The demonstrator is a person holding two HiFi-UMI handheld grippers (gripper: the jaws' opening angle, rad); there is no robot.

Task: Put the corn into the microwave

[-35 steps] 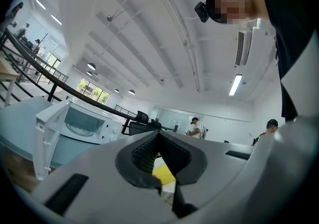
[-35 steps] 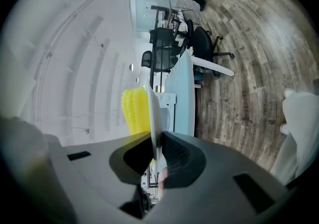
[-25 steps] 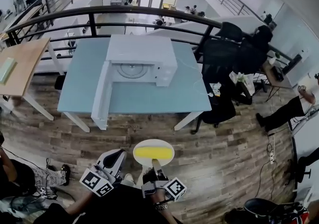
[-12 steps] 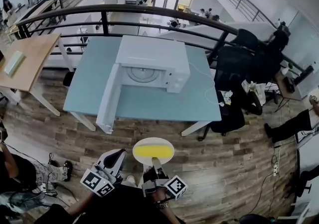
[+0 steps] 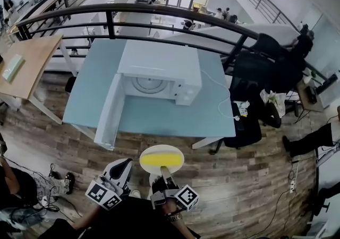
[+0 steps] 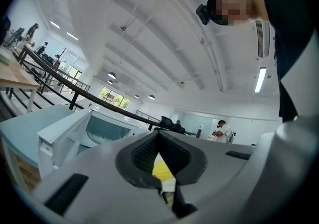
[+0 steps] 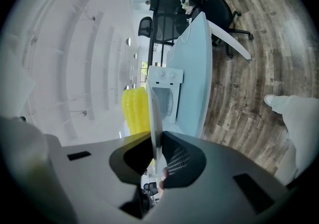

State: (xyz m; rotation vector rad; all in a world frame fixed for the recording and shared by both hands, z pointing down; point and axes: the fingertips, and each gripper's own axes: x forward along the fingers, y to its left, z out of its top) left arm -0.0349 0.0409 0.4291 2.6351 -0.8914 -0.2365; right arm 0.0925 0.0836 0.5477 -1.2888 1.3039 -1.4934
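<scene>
The right gripper (image 5: 163,172) was clamped on the near rim of a white plate (image 5: 178,153). In the right gripper view, the plate's edge (image 7: 155,118) ran between the two jaws, which pressed on it from both sides. The yellow corn (image 5: 159,161) lay across the middle of the plate, which was held out over the wooden floor (image 5: 234,179), well short of the table (image 5: 159,114).

The left gripper (image 5: 123,168) hung just beside the plate, apart from it. Its jaws met at the tips with nothing between them, and the left gripper view showed a bit of the corn (image 6: 162,170) beyond them.

The white microwave (image 5: 159,68) stood on the pale blue table with its door (image 5: 109,111) swung wide open to the left. The round turntable (image 5: 149,85) showed inside. A black office chair (image 5: 245,126) stood at the table's right end.
</scene>
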